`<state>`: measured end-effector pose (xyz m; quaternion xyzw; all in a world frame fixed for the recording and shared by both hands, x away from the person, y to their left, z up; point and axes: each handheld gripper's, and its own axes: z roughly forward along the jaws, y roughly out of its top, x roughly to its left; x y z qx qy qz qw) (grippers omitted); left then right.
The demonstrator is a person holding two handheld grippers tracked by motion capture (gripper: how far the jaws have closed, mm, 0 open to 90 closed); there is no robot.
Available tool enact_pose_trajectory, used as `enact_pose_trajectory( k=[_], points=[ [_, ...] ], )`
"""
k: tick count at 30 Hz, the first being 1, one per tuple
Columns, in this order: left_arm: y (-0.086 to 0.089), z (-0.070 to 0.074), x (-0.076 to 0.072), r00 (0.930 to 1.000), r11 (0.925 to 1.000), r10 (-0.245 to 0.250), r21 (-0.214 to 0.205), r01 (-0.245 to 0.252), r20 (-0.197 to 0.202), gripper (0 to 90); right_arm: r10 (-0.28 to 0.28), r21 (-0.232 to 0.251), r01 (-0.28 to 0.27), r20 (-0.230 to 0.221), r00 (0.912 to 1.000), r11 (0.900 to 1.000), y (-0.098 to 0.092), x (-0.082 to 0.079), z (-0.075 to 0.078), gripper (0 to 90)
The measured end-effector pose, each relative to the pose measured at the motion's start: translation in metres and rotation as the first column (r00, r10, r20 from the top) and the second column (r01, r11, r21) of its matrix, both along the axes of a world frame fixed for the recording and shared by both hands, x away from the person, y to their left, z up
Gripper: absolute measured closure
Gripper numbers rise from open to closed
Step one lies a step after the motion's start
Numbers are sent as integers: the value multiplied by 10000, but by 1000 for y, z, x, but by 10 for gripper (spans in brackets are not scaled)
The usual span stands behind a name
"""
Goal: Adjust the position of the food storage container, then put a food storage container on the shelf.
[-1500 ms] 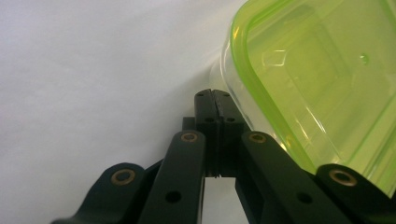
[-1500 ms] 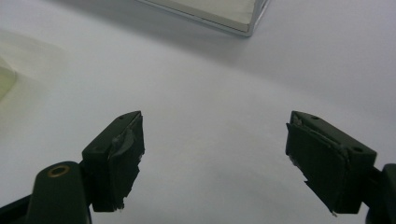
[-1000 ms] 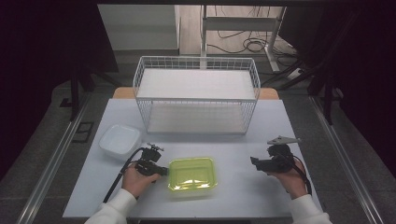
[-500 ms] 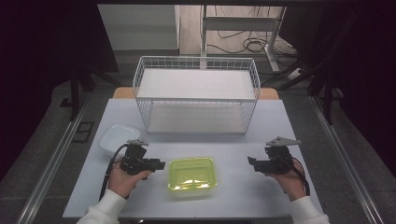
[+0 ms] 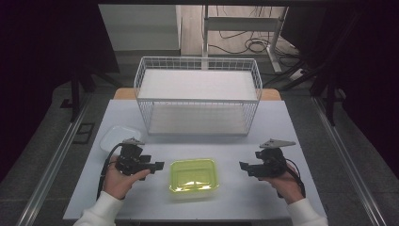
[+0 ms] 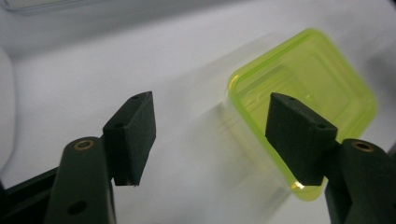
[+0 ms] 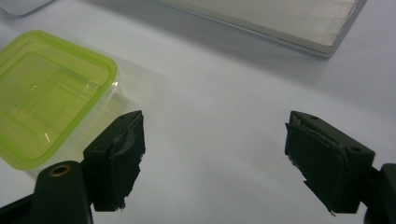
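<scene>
Since the earlier frames the left gripper (image 5: 157, 165) has been swinging round from the worktop's left side, and it is now pointing at the green container (image 5: 193, 175) from just beside it; the right gripper (image 5: 243, 165) has barely been shifting.

The worktop (image 5: 291, 127) is carrying everything, and its near corners are being cut off by the picture's bottom edge. The wire basket (image 5: 197, 96) is standing at the far edge, its mesh too fine to follow. The green container is sitting near the middle of the near edge, between the two grippers, touching neither. The white lid-like dish (image 5: 115, 138) is lying toward the left edge, partly hidden behind the left gripper.

In the left gripper view the jaws are standing spread apart, with the green container (image 6: 303, 102) blurred beyond them and its near corner covered by one jaw. In the right gripper view the jaws are also standing wide apart, holding nothing, with the green container (image 7: 46, 93) cut off at the picture's left edge and the basket's base running out of the upper right.
</scene>
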<state>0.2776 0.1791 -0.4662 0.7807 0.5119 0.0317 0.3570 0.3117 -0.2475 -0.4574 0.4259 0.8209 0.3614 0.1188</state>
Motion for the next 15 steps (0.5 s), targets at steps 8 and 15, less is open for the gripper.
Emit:
enact_pose_trajectory(
  k=[8, 15],
  points=[
    [-7, 2, -1, 9999, 9999, -127, 1, 127, -45, 297, 193, 180, -187, -332, 9993, 9997, 9, -5, -1, 204],
    [-7, -4, 3, 9990, 9997, -195, -123, 190, -406, 315, 152, 162, -146, -347, 9993, 9998, 18, -5, 1, 257]
  ],
)
